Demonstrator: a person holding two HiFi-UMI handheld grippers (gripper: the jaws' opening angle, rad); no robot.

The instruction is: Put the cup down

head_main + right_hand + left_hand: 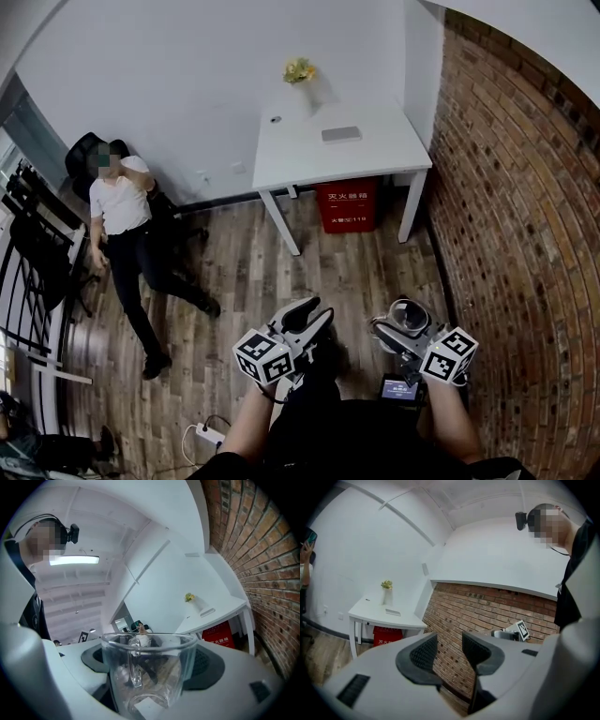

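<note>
The right gripper was clamped on the clear glass handled cup, in the air over the wood-plank floor, well apart from the white rectangular table. The left gripper had its jaws apart, empty. The smooth glass seemed thinly gripped; a slip there could have shattered it.

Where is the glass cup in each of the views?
Head view: lower right, glass cup held by the right gripper.
Left gripper view: glass cup cannot be made out.
Right gripper view: bottom centre, glass cup between the jaws.
Shared landmark: the white table, in all three views.
</note>
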